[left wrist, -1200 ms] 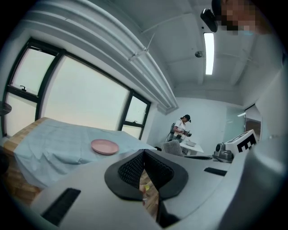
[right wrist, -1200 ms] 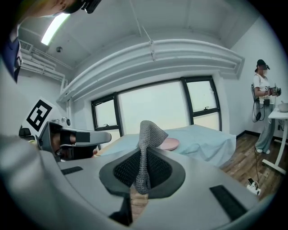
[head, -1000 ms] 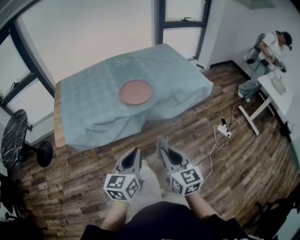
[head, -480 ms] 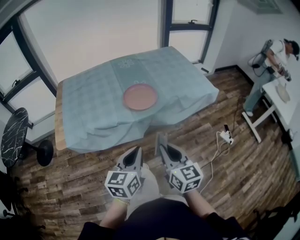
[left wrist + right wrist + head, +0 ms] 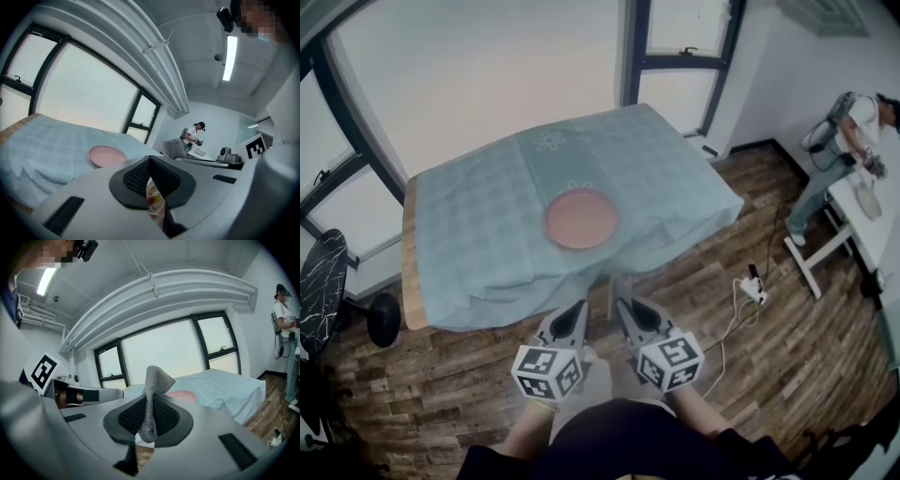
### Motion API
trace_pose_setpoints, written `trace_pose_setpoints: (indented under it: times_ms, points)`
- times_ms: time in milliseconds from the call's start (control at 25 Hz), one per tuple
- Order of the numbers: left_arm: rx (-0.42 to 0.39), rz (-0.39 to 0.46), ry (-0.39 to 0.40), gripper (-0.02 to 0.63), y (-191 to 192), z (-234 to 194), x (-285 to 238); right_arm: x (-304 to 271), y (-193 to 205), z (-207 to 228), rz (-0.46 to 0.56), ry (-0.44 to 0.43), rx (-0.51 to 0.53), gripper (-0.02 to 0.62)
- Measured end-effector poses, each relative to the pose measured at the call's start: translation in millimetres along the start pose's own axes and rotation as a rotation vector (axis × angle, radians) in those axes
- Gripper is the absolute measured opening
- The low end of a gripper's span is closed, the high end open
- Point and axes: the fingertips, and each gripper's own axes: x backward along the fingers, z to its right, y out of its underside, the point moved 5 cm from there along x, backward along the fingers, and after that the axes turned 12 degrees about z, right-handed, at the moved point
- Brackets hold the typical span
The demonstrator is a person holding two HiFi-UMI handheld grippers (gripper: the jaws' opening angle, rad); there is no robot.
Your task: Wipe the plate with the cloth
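Note:
A pink plate (image 5: 581, 218) lies on the table under a light blue tablecloth (image 5: 478, 216), ahead of both grippers. My right gripper (image 5: 623, 307) is shut on a grey knitted cloth (image 5: 154, 389), which sticks up from between its jaws; the plate (image 5: 182, 396) peeks out just behind it. My left gripper (image 5: 577, 312) is shut with nothing between its jaws. In the left gripper view the plate (image 5: 107, 155) sits left of the jaws, and the cloth (image 5: 174, 148) shows to the right. Both grippers hover over the wooden floor, short of the table's near edge.
The tablecloth hangs over the near table edge in folds (image 5: 609, 258). A power strip with a cable (image 5: 755, 277) lies on the floor at right. A person (image 5: 848, 141) works at a white table far right. A dark round side table (image 5: 321, 286) stands at left.
Both grippers have moved forward toward the table, side by side. The table and plate now sit closer and lower in the head view. The cloth stays in the right gripper.

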Motion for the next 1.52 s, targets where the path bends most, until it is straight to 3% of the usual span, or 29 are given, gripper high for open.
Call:
trace_pose_setpoints:
  times_ms: [240, 440, 880, 1520]
  points:
    - [-0.014, -0.038, -0.001, 0.015, -11.0, -31.4, -40.4, -52.7, -5.6, 14.0, -0.03, -0.029, 0.005, 0.034]
    - [-0.077, -0.066, -0.005, 0.015, -24.8, -54.8, -68.1, -93.1, -13.2, 24.9, -0.045, -0.036, 0.006, 0.034]
    - [-0.054, -0.063, -0.075, 0.015, -43.7, -125.5, -108.0, -168.4, -18.1, 38.8, -0.052, -0.048, 0.009, 0.034]
    - [-0.068, -0.091, -0.082, 0.015, -43.8, -189.1, -157.9, -246.8, -12.4, 65.3, -0.053, -0.008, -0.004, 0.034]
